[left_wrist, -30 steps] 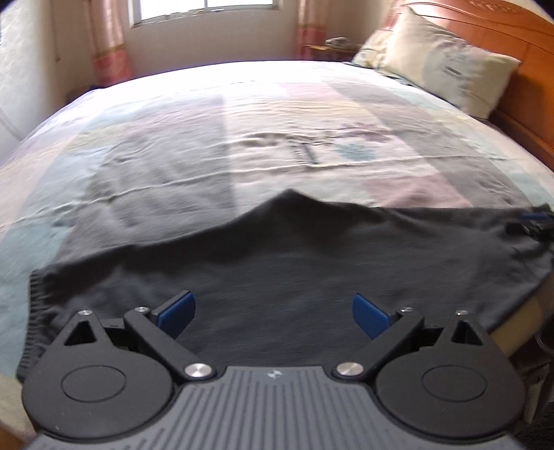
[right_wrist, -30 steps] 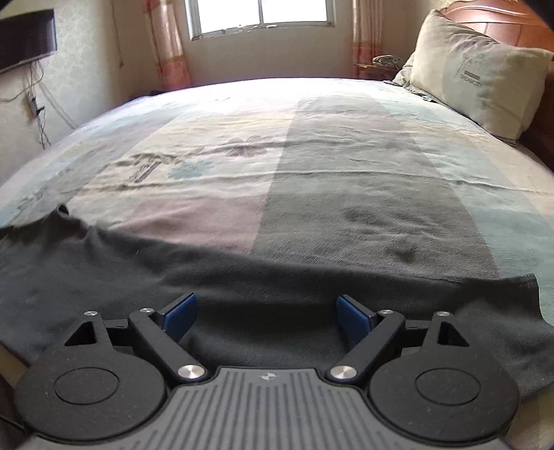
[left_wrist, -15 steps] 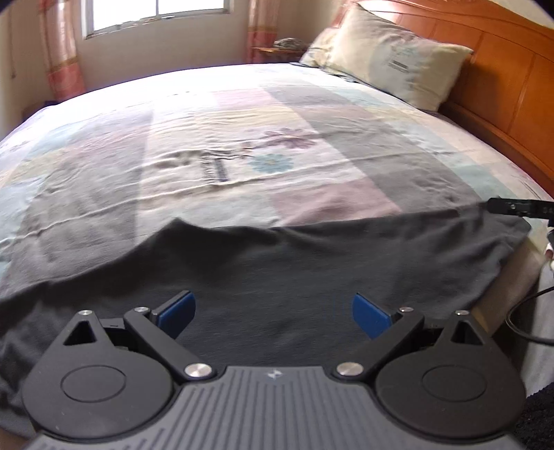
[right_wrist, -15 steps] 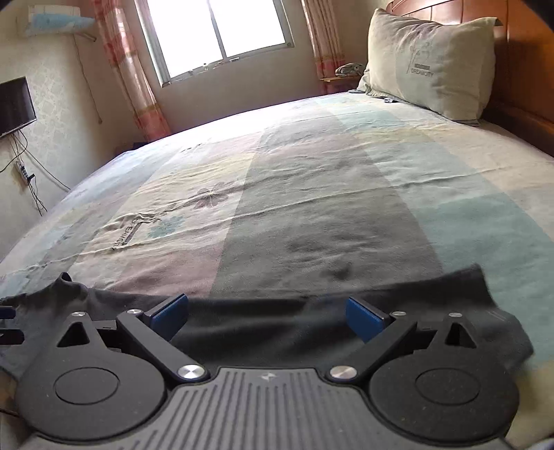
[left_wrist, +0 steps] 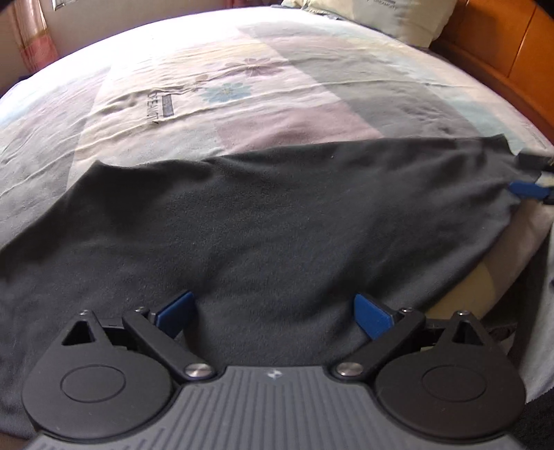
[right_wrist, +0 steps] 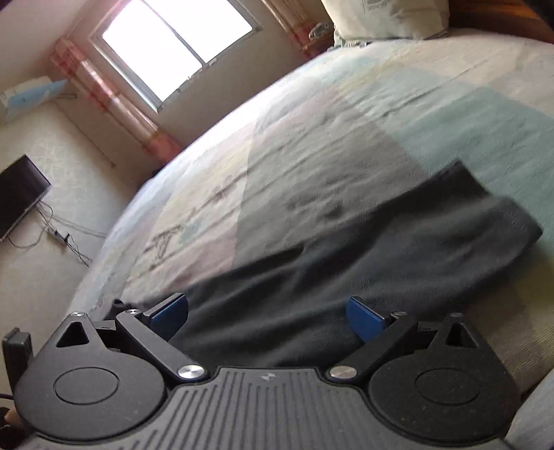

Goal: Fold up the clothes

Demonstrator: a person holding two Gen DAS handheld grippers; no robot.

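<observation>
Dark garment (left_wrist: 277,221) lies spread flat along the near edge of the bed (left_wrist: 242,86), on the patchwork sheet. Left hand-held gripper (left_wrist: 275,316) hangs over it, jaws wide apart, empty. Right hand-held gripper (right_wrist: 268,316) tilted, jaws wide apart, nothing clamped. Pillow (right_wrist: 387,17) at the headboard.

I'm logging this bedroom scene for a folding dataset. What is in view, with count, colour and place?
garment: 1, dark grey, spread flat along near bed edge
bedspread: 1, pastel patchwork, covering bed
pillow: 1, cream, at headboard
headboard: 1, orange wood, right
window: 1, bright, far wall
curtains: pink-striped, beside window
television: 1, black, left wall
left gripper: blue pads, open over garment
right gripper: blue pads, open over garment
</observation>
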